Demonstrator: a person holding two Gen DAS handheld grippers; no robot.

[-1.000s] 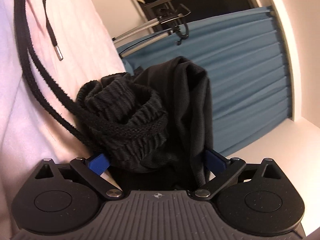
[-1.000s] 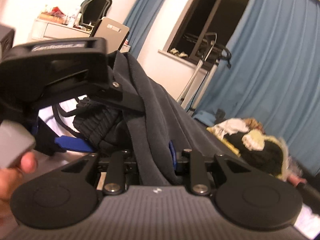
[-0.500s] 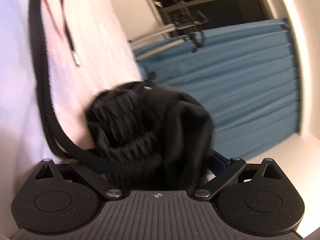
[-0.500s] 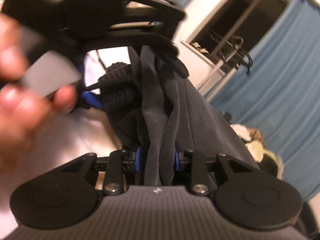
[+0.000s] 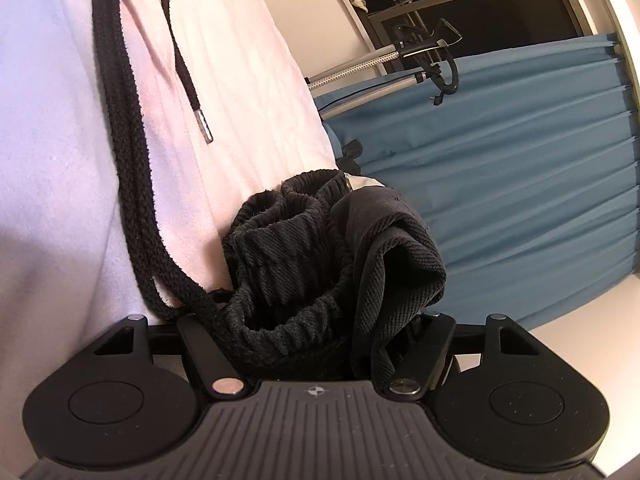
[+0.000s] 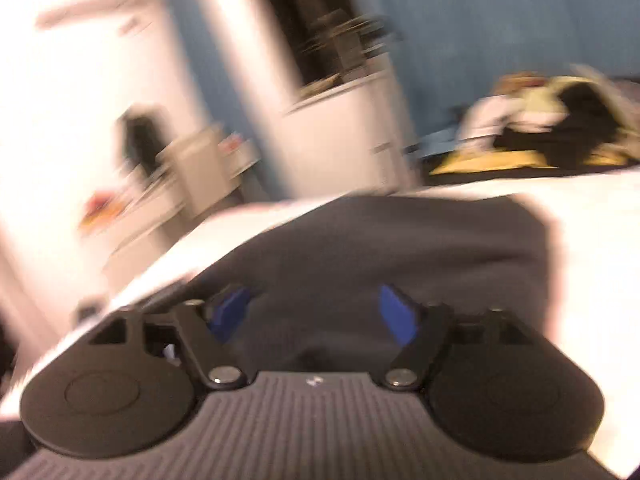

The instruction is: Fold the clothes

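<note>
So in the left wrist view, the left gripper [image 5: 316,344] has a bunched-up black garment [image 5: 320,268] stuffed between its fingers. The cloth hides the tips, so I honestly can't tell how tight they sit, but the linkage arms are splayed out and the wad fills the whole gap, so it looks gripped. The ribbed waistband part sits at about 11 o'clock from the gripper's centre, with a smoother fold flopping over at 1 o'clock. A black drawstring [image 5: 132,152] runs from the waistband up toward 10 o'clock and loops over the white sheet [image 5: 52,140] of the bed, with its metal tip [image 5: 203,123] lying on the sheet. Off at 2 o'clock there's a blue curtain [image 5: 520,184] and above it a dark window [image 5: 472,4].

The right wrist view is really blurry. The right gripper [image 6: 316,312] has its blue fingers [image 6: 396,318] spread wide apart with nothing pinched, sitting over dark cloth [image 6: 380,248] spread out on the white bed [image 6: 592,232]. At 1 o'clock, farther back, there's a pile of clothes [image 6: 560,124], yellowish and black mixed together. A white wall [image 6: 60,100] sits at 10 o'clock.
</note>
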